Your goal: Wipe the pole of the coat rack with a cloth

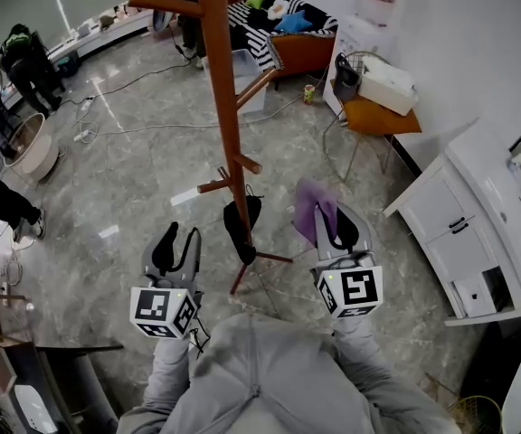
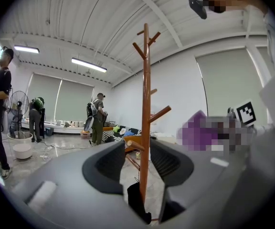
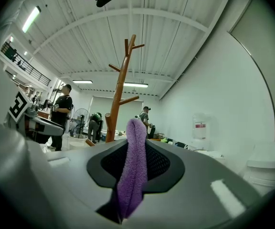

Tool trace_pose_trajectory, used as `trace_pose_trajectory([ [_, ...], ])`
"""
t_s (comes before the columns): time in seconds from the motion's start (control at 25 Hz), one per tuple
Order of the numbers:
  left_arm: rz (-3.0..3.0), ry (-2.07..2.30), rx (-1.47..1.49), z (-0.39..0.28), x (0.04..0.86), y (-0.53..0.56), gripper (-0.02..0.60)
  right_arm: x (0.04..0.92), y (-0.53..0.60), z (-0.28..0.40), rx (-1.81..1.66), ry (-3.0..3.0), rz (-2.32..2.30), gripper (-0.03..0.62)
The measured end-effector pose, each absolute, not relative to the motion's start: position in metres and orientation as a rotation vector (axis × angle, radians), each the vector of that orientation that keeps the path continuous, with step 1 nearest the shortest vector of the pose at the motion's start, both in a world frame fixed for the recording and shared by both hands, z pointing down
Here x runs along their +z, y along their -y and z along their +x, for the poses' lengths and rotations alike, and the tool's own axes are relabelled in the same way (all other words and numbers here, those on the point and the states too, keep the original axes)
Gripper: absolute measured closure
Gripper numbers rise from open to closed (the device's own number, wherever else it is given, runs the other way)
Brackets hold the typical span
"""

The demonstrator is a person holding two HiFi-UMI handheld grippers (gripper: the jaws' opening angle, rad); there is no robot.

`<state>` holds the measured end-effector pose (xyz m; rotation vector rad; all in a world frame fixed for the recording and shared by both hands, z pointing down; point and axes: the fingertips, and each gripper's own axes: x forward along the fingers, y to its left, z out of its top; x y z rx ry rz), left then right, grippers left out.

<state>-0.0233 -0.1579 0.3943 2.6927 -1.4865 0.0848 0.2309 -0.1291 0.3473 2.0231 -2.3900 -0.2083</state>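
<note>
My right claw (image 1: 336,226) clamps the purple cloth (image 1: 306,202), left claw (image 1: 177,244) apart; I should press cloth flat against the pole (image 1: 226,116).

Coat rack pole (image 1: 227,107) is running off the head view's top edge; a black item (image 1: 240,229) is covering its lower part. Cloth (image 3: 133,166) is disappearing at its lower end between the jaws of the right gripper (image 3: 133,149). Left gripper (image 2: 138,156) is hiding the pole's foot in its own view.
</note>
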Motion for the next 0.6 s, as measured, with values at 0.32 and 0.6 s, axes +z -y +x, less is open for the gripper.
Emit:
trace_pose_trajectory([
  [0.32,2.696,1.494,0.075,-0.0251,0.3907,0.1612,0.411,0.3459,0.1319,0.2274,-0.209,2.401,2.019,0.526],
  [0.6,2.697,1.490,0.071,-0.0232,0.3904,0.1653,0.411,0.3458,0.1344,0.2252,-0.207,2.409,2.012,0.526],
])
